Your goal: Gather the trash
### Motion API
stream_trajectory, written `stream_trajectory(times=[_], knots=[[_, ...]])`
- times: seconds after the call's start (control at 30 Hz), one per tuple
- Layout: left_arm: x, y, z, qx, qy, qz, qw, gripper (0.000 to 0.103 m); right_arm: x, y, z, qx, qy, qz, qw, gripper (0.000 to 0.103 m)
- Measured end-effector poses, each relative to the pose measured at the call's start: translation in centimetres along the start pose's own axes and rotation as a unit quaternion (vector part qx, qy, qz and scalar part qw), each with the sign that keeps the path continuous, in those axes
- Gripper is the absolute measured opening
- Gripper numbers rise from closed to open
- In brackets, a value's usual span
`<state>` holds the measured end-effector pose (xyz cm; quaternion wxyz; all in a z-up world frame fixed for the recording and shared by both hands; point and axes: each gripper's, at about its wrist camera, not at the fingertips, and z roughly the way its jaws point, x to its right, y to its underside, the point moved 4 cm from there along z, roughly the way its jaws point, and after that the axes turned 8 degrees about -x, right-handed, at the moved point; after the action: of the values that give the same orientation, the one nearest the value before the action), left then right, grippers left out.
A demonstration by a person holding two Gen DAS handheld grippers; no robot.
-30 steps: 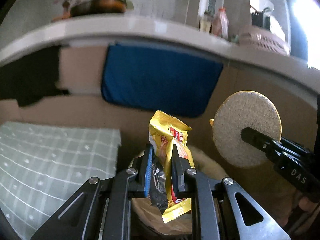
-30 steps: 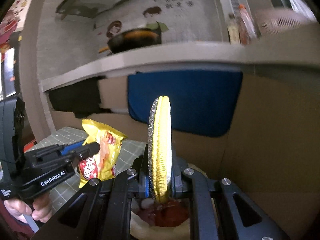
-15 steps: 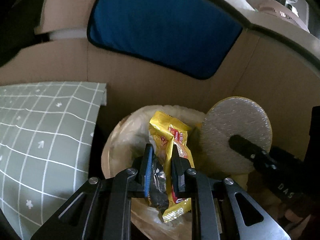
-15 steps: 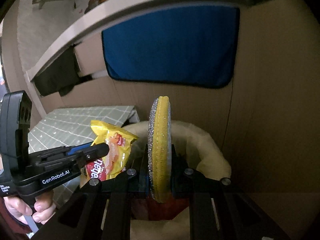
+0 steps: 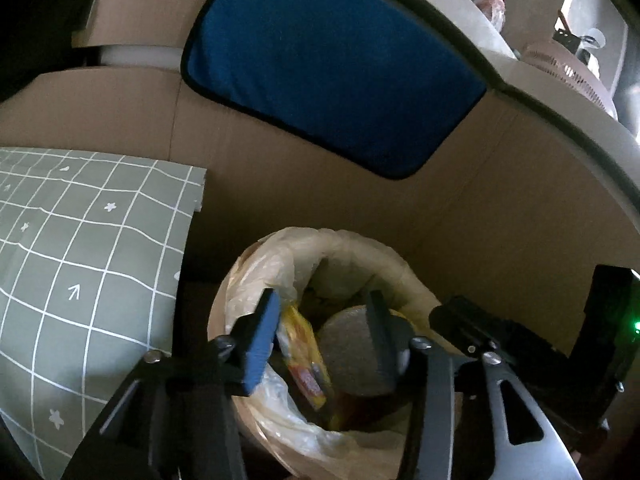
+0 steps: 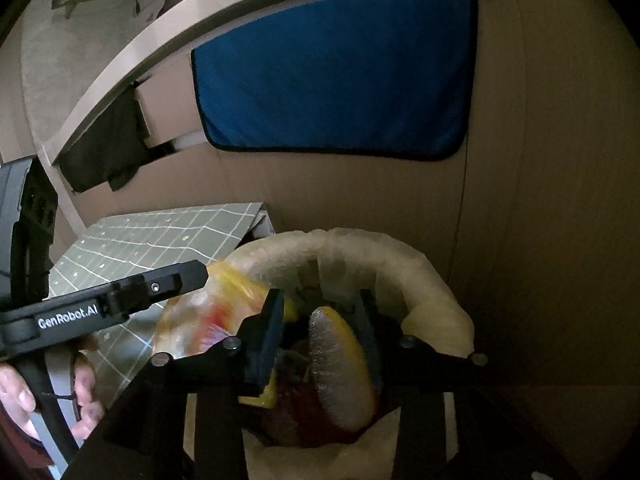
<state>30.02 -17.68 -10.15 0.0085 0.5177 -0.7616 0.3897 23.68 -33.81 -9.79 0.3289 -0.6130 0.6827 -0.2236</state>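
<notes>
So both hands sit right over the trash bin (image 5: pixel 404 268), the one with the pale plastic liner folded over its rim, standing against the cardboard wall beside the desk (image 5: pixel 80 248) with its green grid cloth. The left hand-held gripper (image 5: pixel 320 332) has its jaws opening, and the yellow snack wrapper (image 5: pixel 304 364) hangs in the gap between them, lying close along the blue pad (image 5: pixel 260 344) on the left side; I can't tell if it touches that pad, but nothing pinches it from both sides. Its long axis runs mostly down into the bin, tipped a bit toward the right. The right hand-held gripper (image 6: pixel 320 336) is opening too, with the round scrub pad (image 6: pixel 340 368) between its fingers, standing on edge and leaning off to the right, grey scratchy face toward the camera, yellow side behind. It looks already loose. Both pieces lie straight below and ahead of their own gripper, inside the bin's mouth, so neither hand needs to reach across. My guess is the drop is basically underway, and what's left is just pulling both grippers up and back without snagging the liner.
</notes>
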Motion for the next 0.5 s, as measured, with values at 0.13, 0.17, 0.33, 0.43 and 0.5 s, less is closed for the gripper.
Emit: stream_trajectory(times=[0.13, 0.17, 0.33, 0.43, 0.5], knots=[[-0.1, 0.4, -1.7, 0.004, -0.008, -0.007, 0.9999, 0.054, -0.2, 0.1, -1.4, 0.008, 0.008, 0.007, 1.000, 0.047], [-0.2, 0.6, -2.2, 0.001, -0.009, -0.004, 1.0000, 0.054, -0.4, 0.3, -2.1, 0.009, 0.009, 0.010, 1.000, 0.047], [-0.3, 3.6, -7.8, 0.036, -0.082, 0.022, 0.9958, 0.054, -2.8, 1.8, -4.7, 0.016, -0.003, -0.008, 1.000, 0.049], [-0.3, 6.4, -11.9, 0.054, -0.132, 0.031, 0.9893, 0.054, -5.4, 3.4, -7.2, 0.026, -0.012, -0.035, 0.999, 0.050], [-0.1, 8.3, -14.4, 0.065, -0.154, 0.036, 0.9852, 0.054, -7.4, 4.7, -9.1, 0.034, -0.020, -0.055, 0.998, 0.052]])
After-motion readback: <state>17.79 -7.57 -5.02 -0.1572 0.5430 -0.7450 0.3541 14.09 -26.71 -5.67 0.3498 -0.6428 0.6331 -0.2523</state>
